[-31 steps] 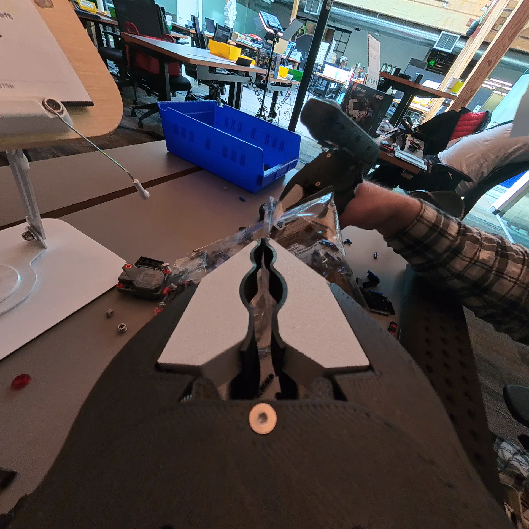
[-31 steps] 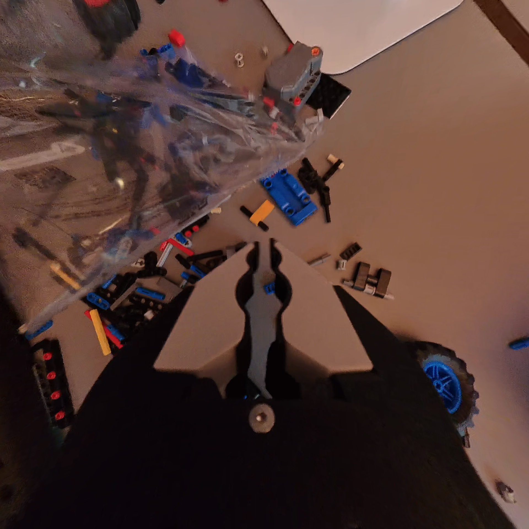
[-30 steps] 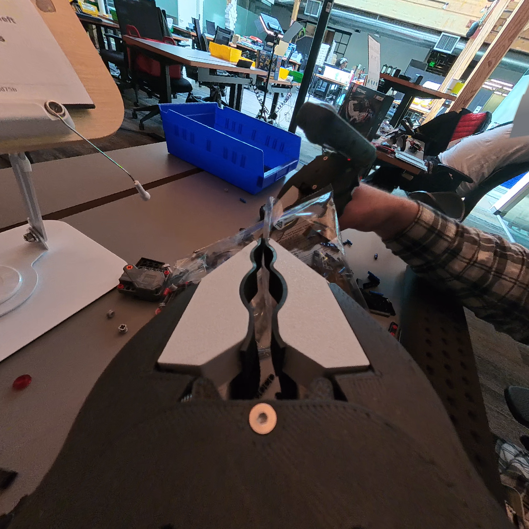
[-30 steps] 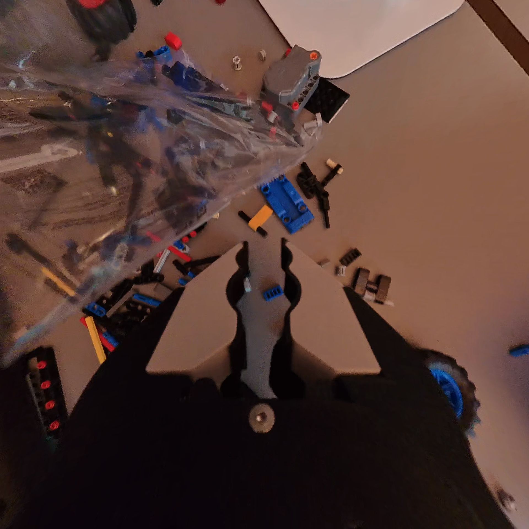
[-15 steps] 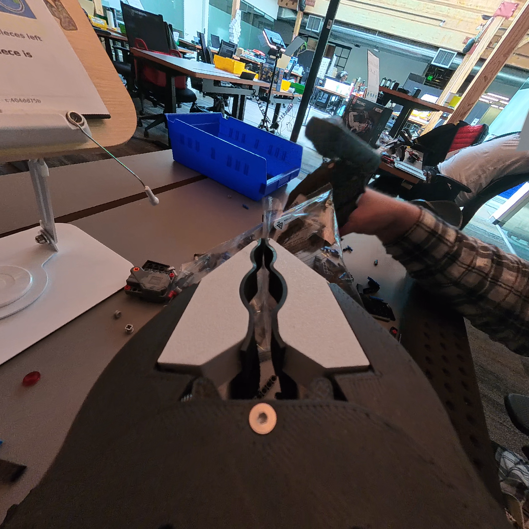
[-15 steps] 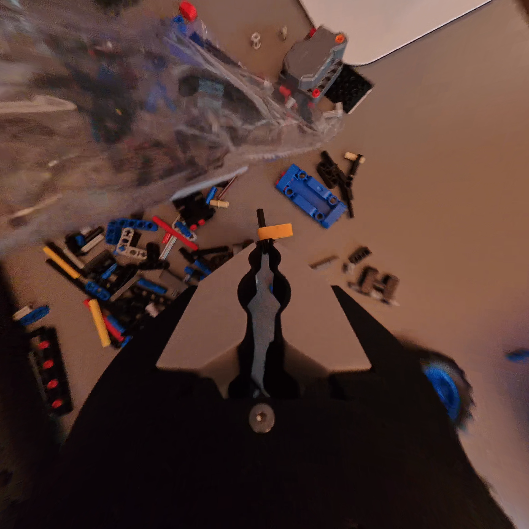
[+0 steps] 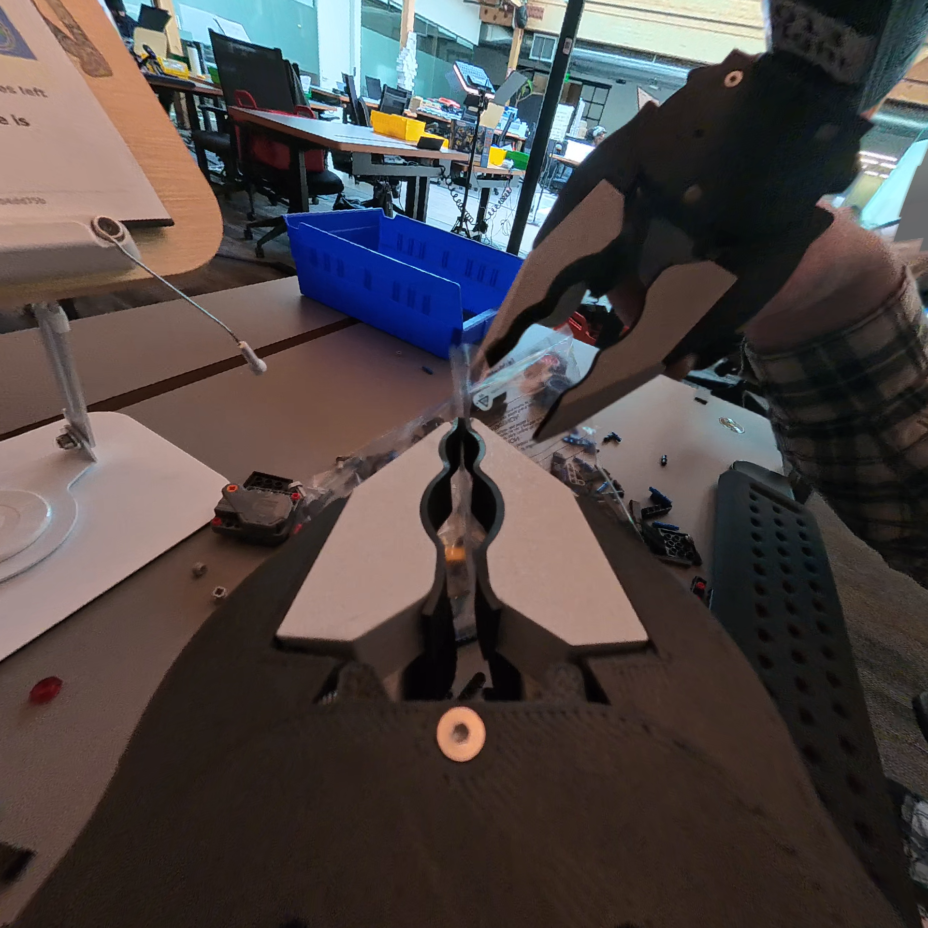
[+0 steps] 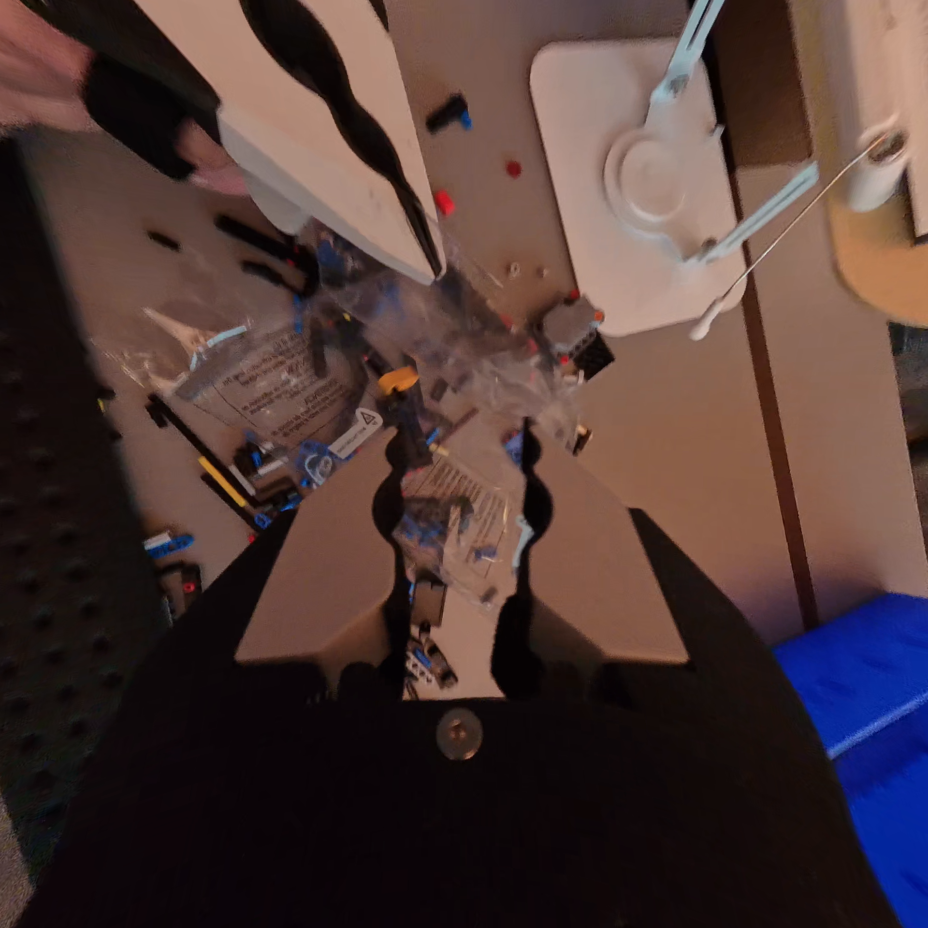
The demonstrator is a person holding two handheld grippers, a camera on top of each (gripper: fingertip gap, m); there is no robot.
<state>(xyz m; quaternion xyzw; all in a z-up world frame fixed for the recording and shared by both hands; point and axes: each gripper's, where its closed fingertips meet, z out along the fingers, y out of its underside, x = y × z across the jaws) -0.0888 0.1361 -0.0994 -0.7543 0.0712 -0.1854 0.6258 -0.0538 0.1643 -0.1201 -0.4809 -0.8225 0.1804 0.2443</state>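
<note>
This is an open-plan workshop or maker lab. Long desks [image 7: 351, 135] with office chairs [image 7: 281, 150], yellow parts bins [image 7: 396, 125] and a light on a stand [image 7: 472, 80] fill the room beyond, under exposed timber beams [image 7: 627, 20]. The near grey table [image 7: 321, 391] carries a blue storage bin [image 7: 396, 281] and scattered toy building-brick parts [image 7: 658, 507].
</note>
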